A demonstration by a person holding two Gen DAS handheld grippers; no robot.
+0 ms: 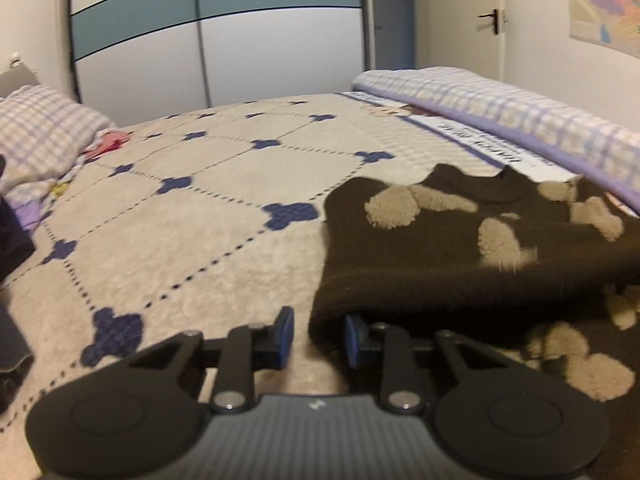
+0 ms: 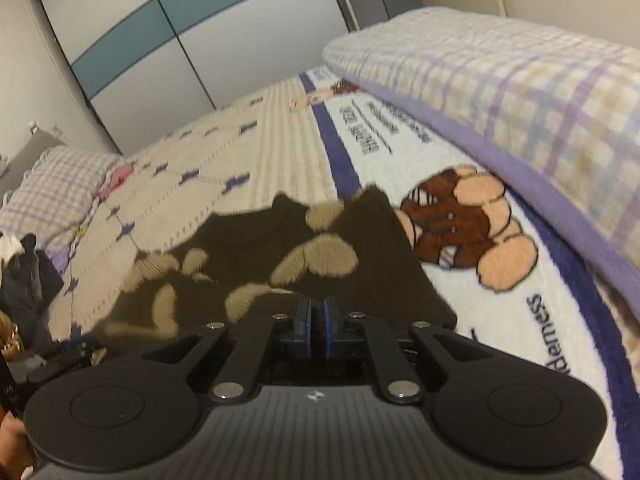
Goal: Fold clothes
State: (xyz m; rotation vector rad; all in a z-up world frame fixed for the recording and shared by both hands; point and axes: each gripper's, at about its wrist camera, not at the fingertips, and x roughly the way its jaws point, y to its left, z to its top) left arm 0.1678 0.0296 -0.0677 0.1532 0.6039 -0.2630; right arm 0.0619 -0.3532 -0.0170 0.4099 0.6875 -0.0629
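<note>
A dark brown sweater with beige fuzzy patches (image 1: 460,252) lies on the bed, partly folded over itself. My left gripper (image 1: 318,334) is open at the sweater's near left edge; the cloth's edge drapes over its right finger and between the jaws. In the right wrist view the same sweater (image 2: 304,256) spreads ahead of my right gripper (image 2: 316,316), whose blue pads are pressed together on the sweater's near edge.
The bed has a beige quilt with blue cross marks (image 1: 180,216) and a white cartoon blanket (image 2: 460,216). A rolled plaid duvet (image 2: 520,92) lies along the right. A plaid pillow (image 1: 40,132) and dark clothes (image 2: 24,276) lie at the left. A wardrobe stands behind.
</note>
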